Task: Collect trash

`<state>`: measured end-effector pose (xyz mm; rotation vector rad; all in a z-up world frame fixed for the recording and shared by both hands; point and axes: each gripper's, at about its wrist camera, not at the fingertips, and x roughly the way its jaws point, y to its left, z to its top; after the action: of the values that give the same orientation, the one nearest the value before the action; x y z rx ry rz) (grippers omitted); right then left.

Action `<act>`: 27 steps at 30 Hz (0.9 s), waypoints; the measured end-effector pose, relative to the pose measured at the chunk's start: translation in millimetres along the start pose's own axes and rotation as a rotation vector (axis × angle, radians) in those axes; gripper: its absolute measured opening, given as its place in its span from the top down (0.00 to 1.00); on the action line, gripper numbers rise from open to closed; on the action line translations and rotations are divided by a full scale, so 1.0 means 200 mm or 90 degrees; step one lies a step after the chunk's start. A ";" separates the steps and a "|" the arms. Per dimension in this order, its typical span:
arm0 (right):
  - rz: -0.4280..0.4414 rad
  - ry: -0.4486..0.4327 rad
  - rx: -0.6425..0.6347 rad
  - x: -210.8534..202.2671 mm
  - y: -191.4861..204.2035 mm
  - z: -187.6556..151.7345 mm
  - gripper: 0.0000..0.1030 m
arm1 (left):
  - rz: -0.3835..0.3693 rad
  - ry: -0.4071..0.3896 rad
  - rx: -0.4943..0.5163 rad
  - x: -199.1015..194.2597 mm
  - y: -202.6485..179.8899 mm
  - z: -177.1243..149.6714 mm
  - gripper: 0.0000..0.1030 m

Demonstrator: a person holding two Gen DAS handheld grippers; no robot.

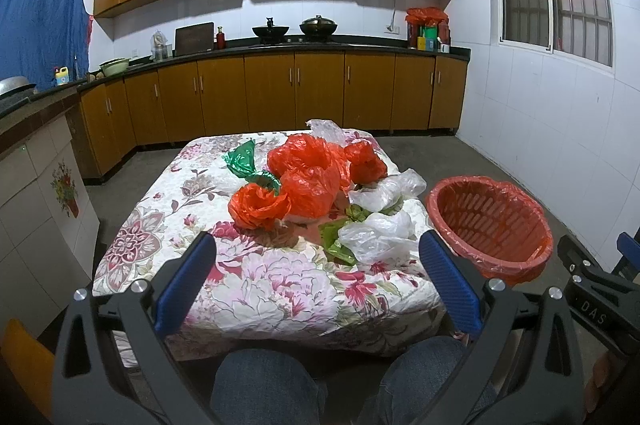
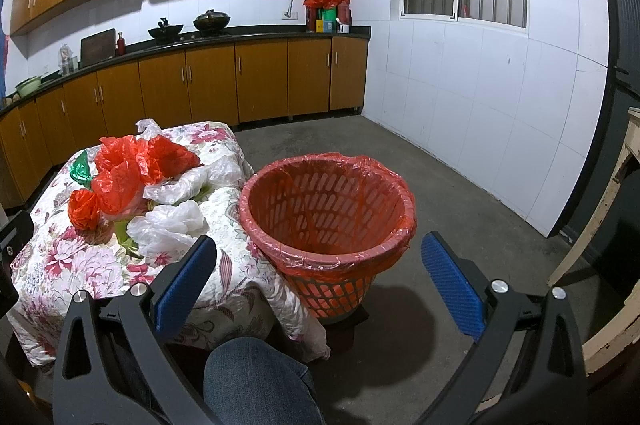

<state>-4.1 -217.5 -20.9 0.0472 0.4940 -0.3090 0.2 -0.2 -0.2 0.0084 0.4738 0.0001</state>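
Two tools, left [image 1: 318, 257] and right [image 2: 319, 257], hang with jaws apart, empty. Crumpled plastic bags [image 1: 316, 181] heap on my tabletop [image 1: 256, 289] beside the lined wastebasket [image 2: 328, 213]; first pick pending, probably the nearest white bag [image 1: 376, 237].

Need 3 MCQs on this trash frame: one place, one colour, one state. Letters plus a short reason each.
1. Where does the bin stand?
A. On the table
B. On the floor beside the table
C. On the counter

2. What colour is the bin liner?
A. Red
B. Black
C. Blue

3. What state are the grippers in?
A. Both open, holding nothing
B. Left shut on a bag
C. Right shut on the bin rim

Answers:
1 B: its base sits on the floor by the table.
2 A: red film folds over the rim.
3 A: left gripper and right gripper have their jaws spread apart, and the plastic bags lie untouched.
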 end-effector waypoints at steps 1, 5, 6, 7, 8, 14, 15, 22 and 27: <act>0.000 0.000 0.000 0.00 0.00 0.00 0.02 | 0.000 0.000 0.000 0.00 0.00 0.00 0.04; 0.000 0.001 0.000 0.01 0.00 0.00 0.02 | 0.000 0.001 -0.001 0.00 0.00 0.00 0.04; 0.001 0.001 -0.001 0.01 0.00 0.00 0.02 | 0.000 0.001 -0.001 0.00 0.00 0.00 0.04; 0.000 0.001 -0.001 0.01 0.00 0.00 0.02 | 0.001 0.001 -0.001 0.00 0.00 0.00 0.04; 0.001 0.001 -0.002 0.01 0.00 0.00 0.02 | 0.002 0.001 -0.001 0.00 0.00 0.00 0.04; 0.029 0.001 -0.009 0.05 0.04 0.02 0.02 | 0.026 0.007 -0.018 0.08 0.06 -0.04 0.04; 0.036 0.002 -0.011 0.06 0.04 0.02 0.02 | 0.032 0.008 -0.022 0.09 0.08 -0.04 0.04; 0.099 0.019 -0.047 0.19 0.22 0.04 0.02 | 0.086 0.028 -0.052 0.18 0.26 -0.04 0.04; 0.142 0.046 -0.085 0.32 0.38 0.03 0.02 | 0.095 0.060 -0.082 0.29 0.38 -0.05 0.04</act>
<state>74.8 -163.1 -47.3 -0.0166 0.5754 -0.0552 46.1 76.0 -35.4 -0.0821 0.5659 0.1786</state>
